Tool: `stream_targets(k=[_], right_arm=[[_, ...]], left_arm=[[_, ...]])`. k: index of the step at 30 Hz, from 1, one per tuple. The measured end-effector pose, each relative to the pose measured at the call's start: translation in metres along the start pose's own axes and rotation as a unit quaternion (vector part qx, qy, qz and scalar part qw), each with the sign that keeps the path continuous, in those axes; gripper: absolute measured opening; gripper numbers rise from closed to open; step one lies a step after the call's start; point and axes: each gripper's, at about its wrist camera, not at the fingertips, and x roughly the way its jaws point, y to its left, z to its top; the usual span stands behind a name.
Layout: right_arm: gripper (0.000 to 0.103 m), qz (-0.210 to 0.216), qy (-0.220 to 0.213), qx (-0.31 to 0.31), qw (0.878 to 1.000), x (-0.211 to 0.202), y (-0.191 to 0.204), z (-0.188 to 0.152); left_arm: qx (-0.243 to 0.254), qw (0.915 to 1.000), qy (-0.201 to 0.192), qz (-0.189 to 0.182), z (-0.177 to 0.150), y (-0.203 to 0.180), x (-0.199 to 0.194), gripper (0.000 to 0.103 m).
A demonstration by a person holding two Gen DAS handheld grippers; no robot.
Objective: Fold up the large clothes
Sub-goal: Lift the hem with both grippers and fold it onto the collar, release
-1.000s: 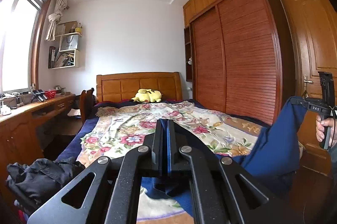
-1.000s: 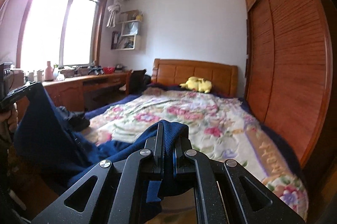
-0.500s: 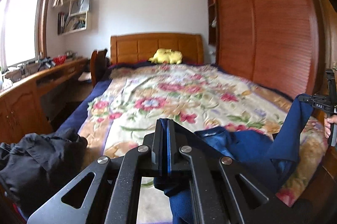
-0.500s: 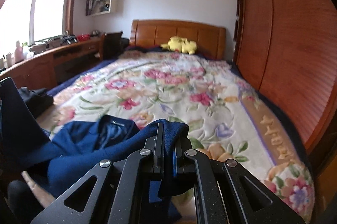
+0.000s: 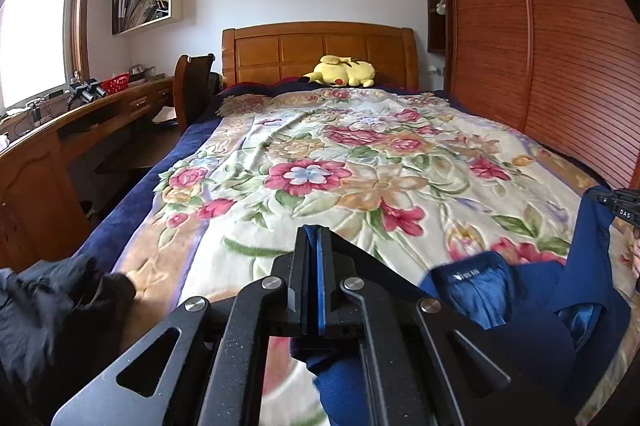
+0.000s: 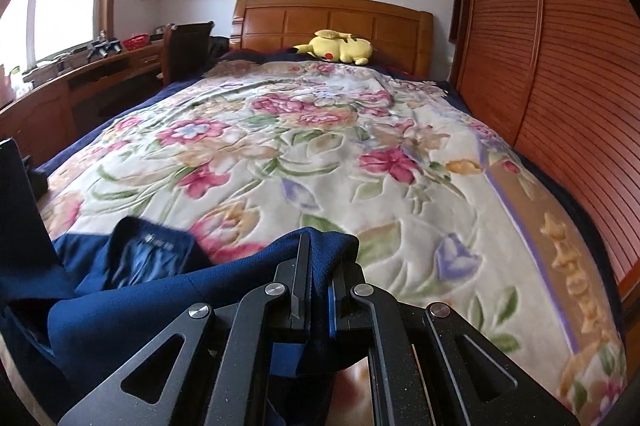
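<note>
A dark blue garment [image 5: 516,310] [image 6: 132,310] hangs between both grippers over the near end of the bed, its collar with a small label lying on the floral blanket. My left gripper [image 5: 316,242] is shut on one edge of the blue cloth, which shows between its fingers and droops below them. My right gripper [image 6: 320,246] is shut on the opposite edge, the cloth bunched over its fingertips. In the left wrist view the right gripper [image 5: 622,203] shows at the right edge with a hand behind it. In the right wrist view blue cloth rises to the left gripper [image 6: 12,161].
The bed carries a floral blanket [image 5: 360,161] with a yellow plush toy [image 5: 344,70] at the wooden headboard. A dark garment heap [image 5: 52,310] lies at the bed's near left corner. A desk [image 5: 80,121] and chair stand left; a slatted wardrobe [image 5: 560,45] runs along the right.
Both grippers moved forward and down over the bed with the blue garment. Its middle and collar now lie on the blanket, where earlier it hung in the air before the bed's foot.
</note>
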Motion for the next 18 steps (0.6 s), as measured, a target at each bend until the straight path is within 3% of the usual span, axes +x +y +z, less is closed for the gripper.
stream_targets(k=[7, 12, 13, 15, 16, 17, 18], right_arm=[[0.005, -0.04, 0.043, 0.006, 0.998, 0.067, 0.002, 0.005], [0.007, -0.034, 0.068, -0.005, 0.997, 0.081, 0.014, 0.002], [0.011, -0.035, 0.069, -0.002, 0.997, 0.08, 0.015, 0.002], [0.021, -0.028, 0.072, 0.009, 0.997, 0.077, 0.013, 0.003], [0.035, -0.023, 0.073, 0.013, 0.997, 0.074, 0.011, 0.004], [0.054, -0.026, 0.069, 0.013, 0.997, 0.069, 0.01, 0.005], [0.062, -0.033, 0.06, 0.01, 0.998, 0.062, 0.011, 0.007]], left_arm=[[-0.005, 0.9996, 0.027, -0.006, 0.001, -0.005, 0.054, 0.003], [0.008, 0.9988, 0.047, -0.012, -0.017, -0.012, 0.054, 0.003], [0.014, 0.9982, 0.056, -0.013, -0.02, -0.013, 0.052, 0.004], [0.014, 0.9979, 0.061, -0.018, -0.022, -0.012, 0.045, 0.019], [0.012, 0.9978, 0.061, -0.023, -0.022, -0.011, 0.041, 0.025], [0.01, 0.9979, 0.058, -0.027, -0.022, -0.011, 0.037, 0.037], [0.006, 0.998, 0.052, -0.035, -0.022, -0.01, 0.028, 0.044]])
